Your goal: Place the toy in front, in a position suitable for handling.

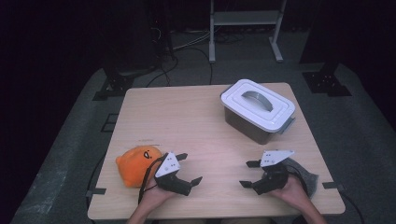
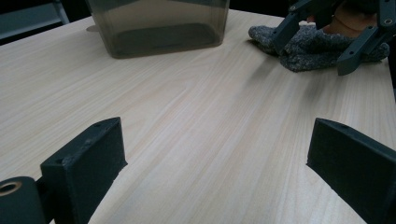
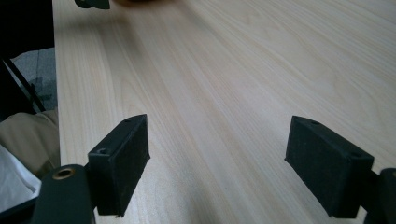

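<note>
The left gripper (image 1: 189, 169), jaws spread and empty, rests on the table (image 1: 196, 121) with the orange plush toy (image 1: 137, 165) just beside it on its outer side. The right gripper (image 1: 250, 173), likewise spread with nothing between its jaws, sits just in front of the grey cloth (image 1: 302, 173). Each hand is thus nearest its own soft item; the lidded box (image 1: 258, 110) stands farther back, nearer the right hand.

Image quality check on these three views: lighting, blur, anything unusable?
High view: soft and low-detail, the pale wooden table lit while the surroundings fall to black; no glare on the white-lidded plastic box. Left gripper view: sharp wood grain, grey knitted cloth slightly soft. Right gripper view: evenly lit, far edge blurred.
</note>
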Action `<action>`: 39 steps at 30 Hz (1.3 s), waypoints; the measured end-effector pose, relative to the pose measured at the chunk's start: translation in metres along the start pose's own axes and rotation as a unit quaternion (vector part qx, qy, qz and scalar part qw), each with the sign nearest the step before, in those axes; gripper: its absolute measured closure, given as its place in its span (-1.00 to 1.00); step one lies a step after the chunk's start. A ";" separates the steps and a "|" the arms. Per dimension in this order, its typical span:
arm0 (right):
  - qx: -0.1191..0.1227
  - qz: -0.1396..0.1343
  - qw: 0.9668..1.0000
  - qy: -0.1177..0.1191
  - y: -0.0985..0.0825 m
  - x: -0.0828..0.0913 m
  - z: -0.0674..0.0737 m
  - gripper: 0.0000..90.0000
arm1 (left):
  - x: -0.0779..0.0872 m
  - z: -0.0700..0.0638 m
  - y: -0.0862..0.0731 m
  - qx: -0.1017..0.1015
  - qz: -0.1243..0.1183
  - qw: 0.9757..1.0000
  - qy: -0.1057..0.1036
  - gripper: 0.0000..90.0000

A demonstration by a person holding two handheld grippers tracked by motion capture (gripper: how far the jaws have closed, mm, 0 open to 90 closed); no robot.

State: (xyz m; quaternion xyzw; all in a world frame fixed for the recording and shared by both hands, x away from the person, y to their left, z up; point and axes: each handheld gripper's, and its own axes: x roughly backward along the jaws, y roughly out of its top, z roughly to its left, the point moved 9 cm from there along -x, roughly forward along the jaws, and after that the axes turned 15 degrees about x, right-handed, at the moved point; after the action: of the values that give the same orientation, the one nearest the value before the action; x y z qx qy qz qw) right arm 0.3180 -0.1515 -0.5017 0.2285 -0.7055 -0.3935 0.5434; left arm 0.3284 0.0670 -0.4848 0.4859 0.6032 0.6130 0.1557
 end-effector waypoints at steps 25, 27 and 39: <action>0.009 -0.028 1.000 -0.011 0.034 0.025 -0.021 -0.55 | 0.003 -0.004 0.000 -0.002 -0.004 1.000 -0.003 -0.92; 0.011 -0.030 0.999 -0.014 0.040 0.032 -0.027 -0.55 | 0.004 -0.004 0.001 0.000 -0.007 1.000 -0.002 -0.92; 0.022 -0.030 0.999 -0.024 0.056 0.047 -0.038 -0.55 | 0.007 -0.002 0.002 -0.001 -0.009 1.000 0.000 -0.92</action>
State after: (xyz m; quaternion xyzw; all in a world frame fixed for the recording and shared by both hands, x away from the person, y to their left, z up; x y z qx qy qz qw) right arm 0.3458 -0.1656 -0.4254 0.2515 -0.7198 -0.3993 0.5091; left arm 0.3240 0.0702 -0.4800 0.4800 0.6069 0.6124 0.1620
